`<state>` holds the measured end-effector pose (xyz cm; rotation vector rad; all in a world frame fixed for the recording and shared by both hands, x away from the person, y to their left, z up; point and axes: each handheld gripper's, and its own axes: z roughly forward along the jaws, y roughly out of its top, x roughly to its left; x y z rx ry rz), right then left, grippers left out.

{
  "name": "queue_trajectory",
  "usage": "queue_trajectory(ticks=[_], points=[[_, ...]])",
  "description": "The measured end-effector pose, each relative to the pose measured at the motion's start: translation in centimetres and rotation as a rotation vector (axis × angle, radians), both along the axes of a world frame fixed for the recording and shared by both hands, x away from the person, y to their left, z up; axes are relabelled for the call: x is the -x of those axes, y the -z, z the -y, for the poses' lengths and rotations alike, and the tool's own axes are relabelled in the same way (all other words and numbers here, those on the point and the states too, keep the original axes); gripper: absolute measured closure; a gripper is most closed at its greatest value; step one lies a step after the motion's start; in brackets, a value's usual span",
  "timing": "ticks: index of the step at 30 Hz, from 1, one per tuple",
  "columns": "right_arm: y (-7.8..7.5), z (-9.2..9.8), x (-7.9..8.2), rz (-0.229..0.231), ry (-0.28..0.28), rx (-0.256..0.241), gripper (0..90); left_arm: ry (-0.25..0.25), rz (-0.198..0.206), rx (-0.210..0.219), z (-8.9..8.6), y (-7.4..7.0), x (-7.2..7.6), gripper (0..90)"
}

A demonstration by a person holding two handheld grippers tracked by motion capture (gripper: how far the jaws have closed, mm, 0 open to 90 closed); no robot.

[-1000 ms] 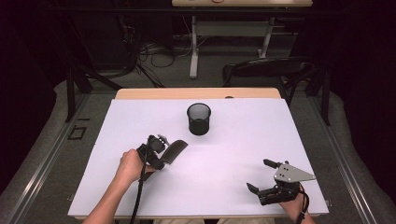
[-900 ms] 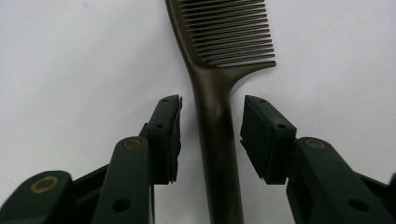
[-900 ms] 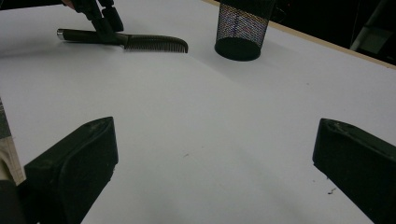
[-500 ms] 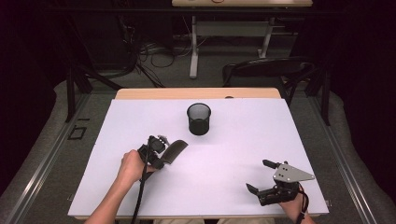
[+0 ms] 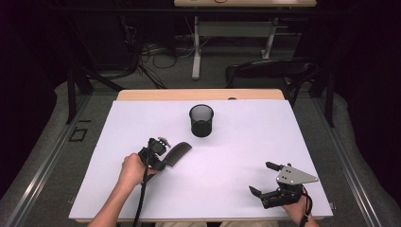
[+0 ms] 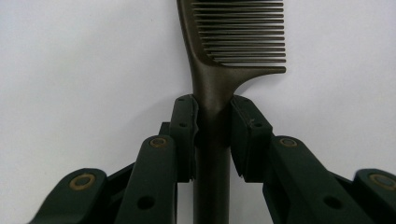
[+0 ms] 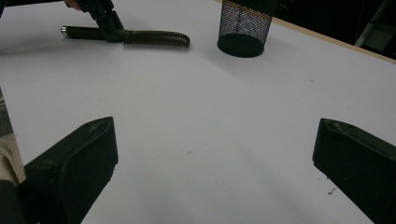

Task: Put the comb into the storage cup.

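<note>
Left gripper: the left gripper (image 5: 163,156) sits at the near left of the table (image 5: 236,189), its jaws clamped on the handle of a dark comb (image 5: 177,152).
Grip detail: in the left gripper view both pads press the comb (image 6: 219,88) handle from either side, just below where the teeth begin; the teeth run on past the jaw tips.
Comb: it lies low over the white table top, teeth end pointing right and far, toward the mesh cup (image 5: 201,120); whether it touches the surface cannot be told. In the right gripper view the comb (image 7: 140,36) lies level, with the left gripper (image 7: 109,25) coming down on its handle from above.
Left hand: the left hand (image 5: 132,170) wraps the gripper's grip from the near side, forearm coming in from the near edge and angled right and far; a cable trails back along the arm.
Right gripper: the right gripper (image 5: 265,177) rests at the near right corner of the table, jaws spread wide with nothing between them, well apart from the comb.
Right gripper's look: its two jaws stand far to either side of bare white table (image 7: 224,140).
Mesh cup: the black cup stands upright at the far middle of the table, near the comb's teeth end but apart from it.
</note>
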<state>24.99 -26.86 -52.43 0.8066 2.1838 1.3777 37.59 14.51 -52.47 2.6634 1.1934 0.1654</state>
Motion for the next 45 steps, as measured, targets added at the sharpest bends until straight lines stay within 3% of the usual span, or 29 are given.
queue_trajectory(ticks=[19, 24, 31, 45], points=[[0.0, 0.0, 0.0, 0.006, 0.002, 0.004, 0.0, -0.018, 0.169, 0.193, -2.3, -2.1, 1.5, 72.2], [0.0, 0.1, 0.0, 0.002, 0.005, 0.004, 0.0, -0.006, 0.205, 0.210, -2.2, -2.4, 1.9, 72.3], [0.0, 0.0, 0.0, 0.001, 0.001, 0.004, 0.0, 0.015, 0.228, 0.263, -2.5, -2.7, 2.3, 72.2], [0.0, 0.2, -0.2, -0.005, 0.005, 0.010, 0.0, 0.000, 0.301, 0.352, -3.4, -2.6, 2.6, 72.2]])
